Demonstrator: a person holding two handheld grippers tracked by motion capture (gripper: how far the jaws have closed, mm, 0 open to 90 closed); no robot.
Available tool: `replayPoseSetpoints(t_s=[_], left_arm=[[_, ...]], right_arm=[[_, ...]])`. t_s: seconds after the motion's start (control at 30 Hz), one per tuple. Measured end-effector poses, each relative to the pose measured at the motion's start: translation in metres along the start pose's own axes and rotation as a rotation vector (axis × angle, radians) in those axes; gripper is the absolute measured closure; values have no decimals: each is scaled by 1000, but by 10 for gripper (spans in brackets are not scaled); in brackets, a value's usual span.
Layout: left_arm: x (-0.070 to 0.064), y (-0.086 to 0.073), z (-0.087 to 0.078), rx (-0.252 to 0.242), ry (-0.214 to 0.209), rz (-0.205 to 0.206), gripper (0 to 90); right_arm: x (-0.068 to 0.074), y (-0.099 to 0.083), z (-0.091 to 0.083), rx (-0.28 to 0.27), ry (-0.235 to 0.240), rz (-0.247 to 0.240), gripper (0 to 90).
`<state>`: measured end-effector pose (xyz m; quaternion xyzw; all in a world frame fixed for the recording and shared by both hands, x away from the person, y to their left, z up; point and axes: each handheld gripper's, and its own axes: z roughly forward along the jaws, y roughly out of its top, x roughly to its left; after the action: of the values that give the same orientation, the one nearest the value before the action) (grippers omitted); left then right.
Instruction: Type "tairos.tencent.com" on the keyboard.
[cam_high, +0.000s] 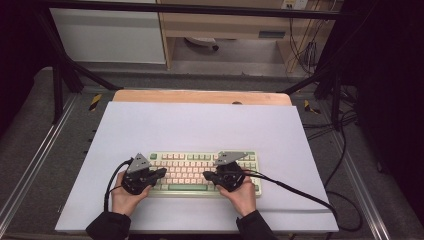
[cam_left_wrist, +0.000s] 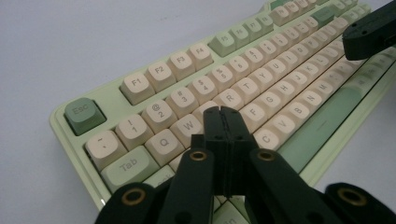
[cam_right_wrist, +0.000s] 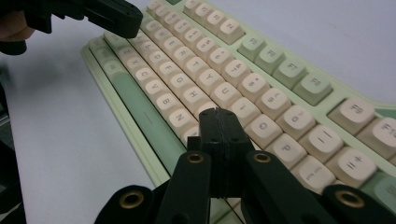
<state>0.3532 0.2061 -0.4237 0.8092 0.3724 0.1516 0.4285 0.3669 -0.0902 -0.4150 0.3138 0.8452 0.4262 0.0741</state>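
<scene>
both jaws are pressed together, nothing between them, so each gripper works as a single blunt tip for pressing keys. the keyboard (cam_high: 202, 173) lies on the surface right under both tips, its long side towards the person. the left gripper (cam_left_wrist: 221, 112) has its tip just over the keys between w and f; the right gripper (cam_right_wrist: 215, 114) hovers by the keys below u and o. to type well, i'd keep the jaws shut and come down straight on the middle of one cap — a slanted tip would likely catch a neighbour. press lightly, lift clear, and keep the two tips well apart over the middle rows.
</scene>
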Motion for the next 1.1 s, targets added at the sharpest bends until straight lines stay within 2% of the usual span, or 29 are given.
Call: replayPoseSetpoints(t_s=[0.27, 0.67, 1.1], left_arm=[[-6, 2, 2, 3, -15, 11, 899], [-18, 3, 10, 15, -53, 30, 899], [-24, 2, 18, 40, -64, 47, 899]], right_arm=[[-10, -9, -11, 3, -19, 13, 900], [-11, -12, -13, 2, -19, 12, 900], [-11, -12, -13, 6, -17, 16, 900]])
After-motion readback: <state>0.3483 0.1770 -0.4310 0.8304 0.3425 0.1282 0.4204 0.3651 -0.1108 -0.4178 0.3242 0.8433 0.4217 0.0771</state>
